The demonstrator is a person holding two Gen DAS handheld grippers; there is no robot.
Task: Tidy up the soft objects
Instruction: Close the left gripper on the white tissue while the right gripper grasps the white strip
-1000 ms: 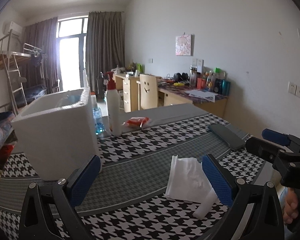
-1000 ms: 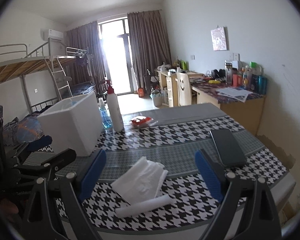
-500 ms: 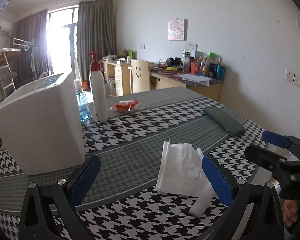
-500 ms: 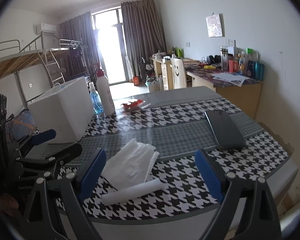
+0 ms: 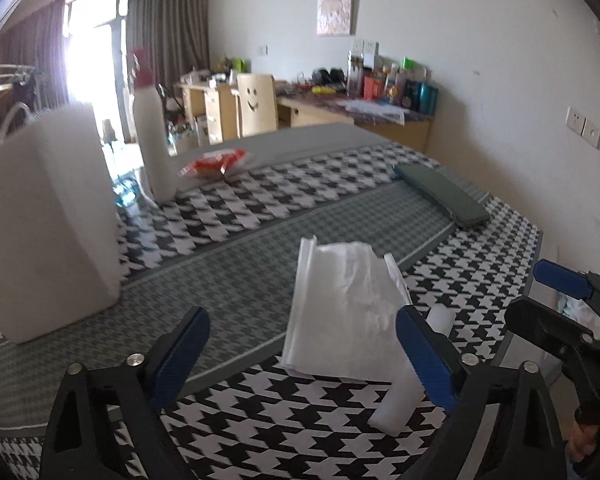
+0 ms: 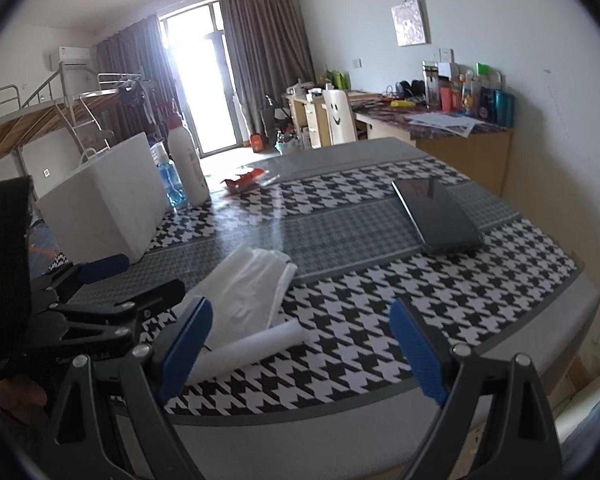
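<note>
We see both hand-held grippers, left [image 5: 300,356] and right [image 6: 302,344], spread over the plastic bag [image 5: 340,308]; only the right view shows the bunk bed [image 6: 32,116].

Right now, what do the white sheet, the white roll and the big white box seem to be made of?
Sheet: thin plastic film, probably a bag; translucent, wrinkled, glossy.
Roll: likely the same film, rolled; smooth, white.
Box: perhaps foam; thick matte white walls.

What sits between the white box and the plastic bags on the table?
Nothing: in the left wrist view only bare checked tablecloth separates the white box from the plastic bags.
</note>
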